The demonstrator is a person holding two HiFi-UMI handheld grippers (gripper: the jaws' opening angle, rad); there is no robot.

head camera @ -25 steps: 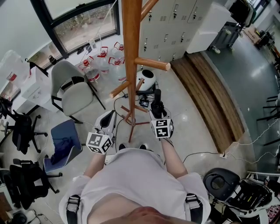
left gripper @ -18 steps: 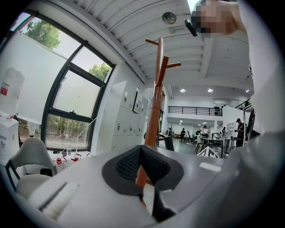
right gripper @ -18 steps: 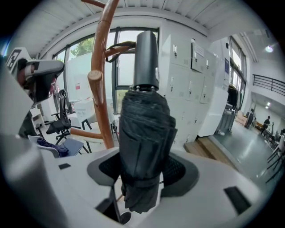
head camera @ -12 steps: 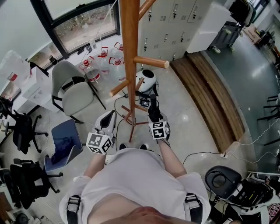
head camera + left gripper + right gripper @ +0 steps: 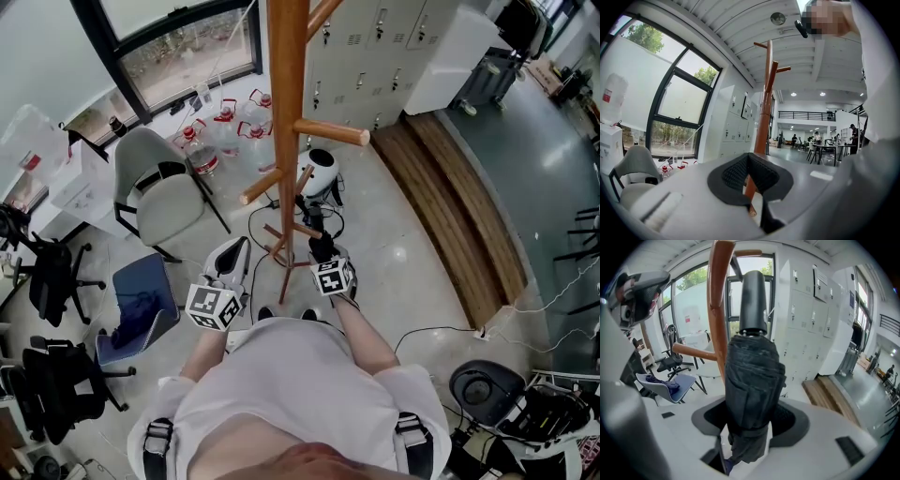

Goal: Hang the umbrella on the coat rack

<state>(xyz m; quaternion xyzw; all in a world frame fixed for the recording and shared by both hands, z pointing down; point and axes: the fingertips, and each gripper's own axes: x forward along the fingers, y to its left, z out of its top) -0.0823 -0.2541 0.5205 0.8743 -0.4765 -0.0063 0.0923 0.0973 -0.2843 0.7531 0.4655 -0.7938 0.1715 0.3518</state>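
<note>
Right gripper [image 5: 749, 420] clamps the folded umbrella [image 5: 754, 376] beside the coat rack [image 5: 287, 141].

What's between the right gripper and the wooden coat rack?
The folded black umbrella, clamped in the right gripper, reaches toward the coat rack; the right gripper view shows it.

Coat rack [image 5: 286, 141]: top was cut off by the head view's upper edge.
Umbrella [image 5: 752, 380]: in the head view, mostly hidden behind the right gripper [image 5: 751, 420].
Distant people [image 5: 794, 139]: were too small to make out.
</note>
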